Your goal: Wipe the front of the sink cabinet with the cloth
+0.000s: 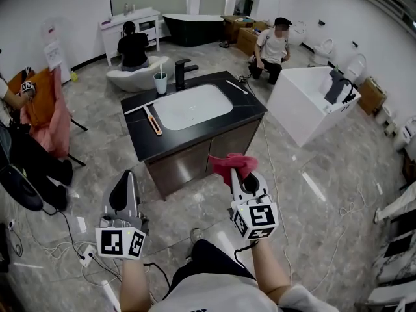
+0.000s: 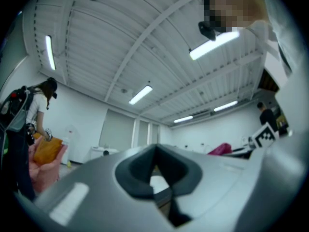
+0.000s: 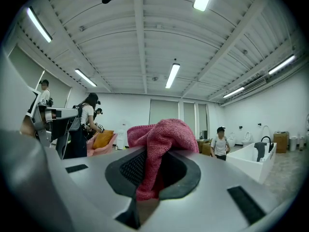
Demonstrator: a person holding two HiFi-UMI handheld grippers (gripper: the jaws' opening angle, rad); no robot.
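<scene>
Right gripper [image 1: 238, 176] fingers are pinched tight on the pink cloth [image 3: 161, 141], which is bunched just in front of the sink cabinet [image 1: 188, 158]. Can't tell if it's touching. Left gripper [image 1: 126, 179] fingers are together with nothing in them, held low further left. The black surface [image 1: 140, 132] has a white basin [image 1: 192, 106], a faucet [image 1: 182, 73] and a cup [image 1: 160, 82]. Grey tile floor [image 1: 312, 194].

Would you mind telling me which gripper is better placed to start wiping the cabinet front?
The right gripper: its jaws are shut on the pink cloth, which appears close to the cabinet front. The left gripper is shut on nothing and sits further from the cabinet.
</scene>
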